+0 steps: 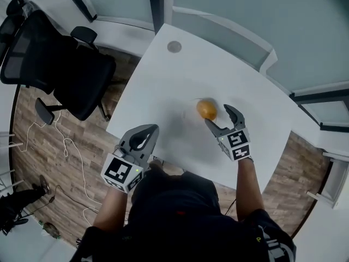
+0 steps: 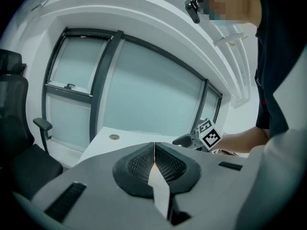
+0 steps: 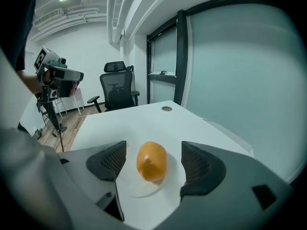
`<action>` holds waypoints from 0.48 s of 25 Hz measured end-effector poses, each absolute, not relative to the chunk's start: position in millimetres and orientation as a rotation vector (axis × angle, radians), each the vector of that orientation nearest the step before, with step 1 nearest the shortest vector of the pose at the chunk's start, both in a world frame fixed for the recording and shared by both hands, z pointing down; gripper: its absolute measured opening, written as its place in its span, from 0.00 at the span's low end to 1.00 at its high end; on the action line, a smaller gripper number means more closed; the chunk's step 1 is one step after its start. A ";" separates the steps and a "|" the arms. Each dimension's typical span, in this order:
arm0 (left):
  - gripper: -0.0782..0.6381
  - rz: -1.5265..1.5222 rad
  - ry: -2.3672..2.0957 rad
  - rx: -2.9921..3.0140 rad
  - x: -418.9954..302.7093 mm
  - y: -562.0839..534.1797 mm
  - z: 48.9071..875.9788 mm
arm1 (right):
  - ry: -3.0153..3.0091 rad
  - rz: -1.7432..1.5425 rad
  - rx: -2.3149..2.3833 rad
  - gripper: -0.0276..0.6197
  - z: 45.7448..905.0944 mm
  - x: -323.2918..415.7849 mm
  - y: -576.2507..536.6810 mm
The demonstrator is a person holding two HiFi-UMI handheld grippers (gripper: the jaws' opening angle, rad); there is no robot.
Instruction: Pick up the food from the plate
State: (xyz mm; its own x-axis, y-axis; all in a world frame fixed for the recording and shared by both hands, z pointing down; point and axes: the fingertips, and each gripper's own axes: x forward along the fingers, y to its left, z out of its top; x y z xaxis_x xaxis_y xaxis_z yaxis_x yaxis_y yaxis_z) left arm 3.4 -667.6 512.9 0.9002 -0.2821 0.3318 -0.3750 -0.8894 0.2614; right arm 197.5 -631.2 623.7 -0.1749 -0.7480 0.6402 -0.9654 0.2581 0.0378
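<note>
An orange, egg-shaped piece of food [image 1: 206, 109] [image 3: 152, 161] lies on a white plate [image 3: 136, 188] on the white table [image 1: 163, 86]. My right gripper [image 1: 221, 115] [image 3: 152, 163] is open, its jaws standing on either side of the food without touching it. Held off the table's near edge, my left gripper [image 1: 143, 138] [image 2: 154, 164] is shut with nothing in it. In the left gripper view the right gripper [image 2: 197, 139] shows beyond the table.
A black office chair [image 1: 60, 70] [image 3: 116, 91] stands on the wood floor left of the table. A round cable grommet [image 1: 174, 46] [image 3: 166, 109] sits near the table's far corner. Glass walls [image 3: 225, 66] run behind the table.
</note>
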 end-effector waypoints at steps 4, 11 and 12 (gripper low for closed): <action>0.14 0.423 -0.504 2.719 -0.4 -673.7 527.3 | -1.956 0.593 1.488 0.58 666.6 194.6 -641.9; 0.14 0.463 -0.526 2.685 -4.2 -680.5 540.4 | -1.937 0.645 1.411 0.58 707.2 189.0 -652.0; 0.14 0.468 -0.531 2.681 -5.2 -681.1 540.7 | -1.932 0.646 1.403 0.58 710.6 188.7 -653.3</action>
State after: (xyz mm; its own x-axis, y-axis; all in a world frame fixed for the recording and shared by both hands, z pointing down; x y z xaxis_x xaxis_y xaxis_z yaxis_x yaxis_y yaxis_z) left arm -5.2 -681.1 540.7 0.8742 -0.2968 0.3842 -0.4185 -0.8618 0.2865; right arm 188.7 -653.3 710.6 -0.2106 -0.6291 0.7482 -0.9526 0.3039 -0.0127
